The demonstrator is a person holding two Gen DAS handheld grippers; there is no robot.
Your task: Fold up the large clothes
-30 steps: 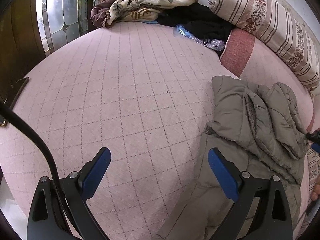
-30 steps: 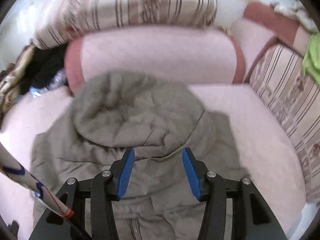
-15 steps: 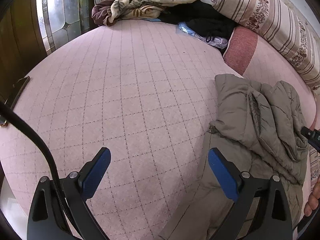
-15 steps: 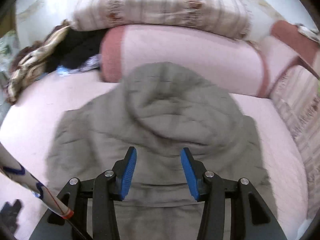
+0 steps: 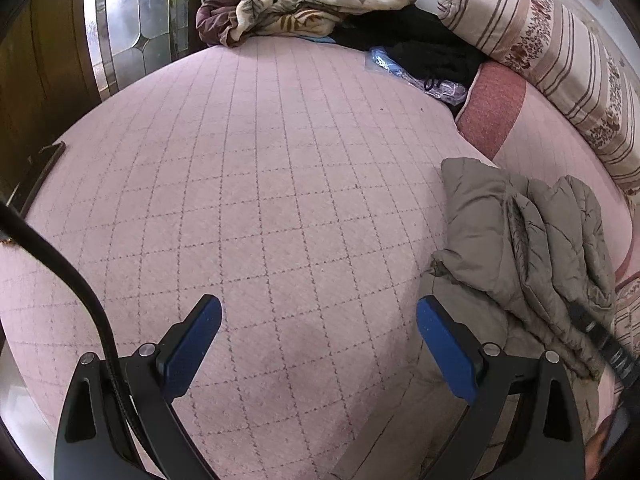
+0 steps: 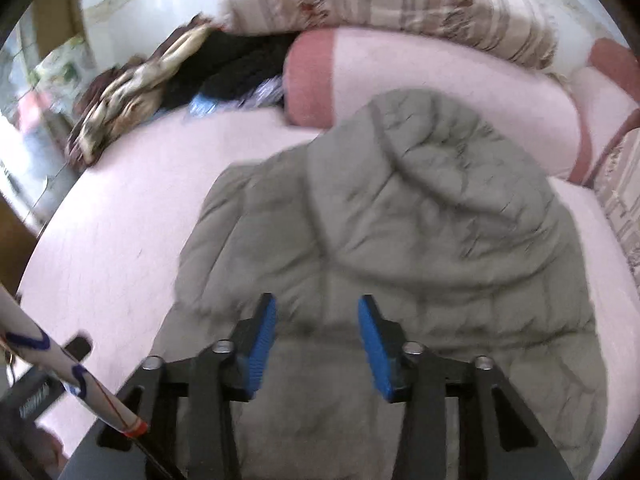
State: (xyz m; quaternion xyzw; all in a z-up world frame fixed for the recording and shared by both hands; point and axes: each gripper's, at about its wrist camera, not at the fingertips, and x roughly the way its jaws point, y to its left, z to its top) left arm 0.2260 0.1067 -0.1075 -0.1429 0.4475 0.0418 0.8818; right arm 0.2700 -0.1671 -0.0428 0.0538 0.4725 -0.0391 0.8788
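A grey-green quilted hooded jacket [image 6: 420, 220] lies on the pink quilted bed, hood toward the pillows. In the left wrist view the jacket [image 5: 520, 240] sits at the right, partly bunched. My left gripper [image 5: 318, 332] is wide open and empty over bare bed, its right finger by the jacket's edge. My right gripper [image 6: 316, 332] is open and empty, hovering over the jacket's upper back below the hood. The right gripper's body [image 5: 600, 340] shows at the left wrist view's right edge.
A pile of brown and cream blankets [image 5: 304, 4] and black clothes [image 5: 420, 40] lies at the far end of the bed. A pink bolster [image 6: 420, 80] and striped pillows [image 5: 552, 52] line the head side. A glass-panelled door [image 5: 132, 32] stands at the left.
The right gripper has swung so the jacket now lies more to the right in its view, and more bed and the blanket pile show at left. The left gripper has barely moved.
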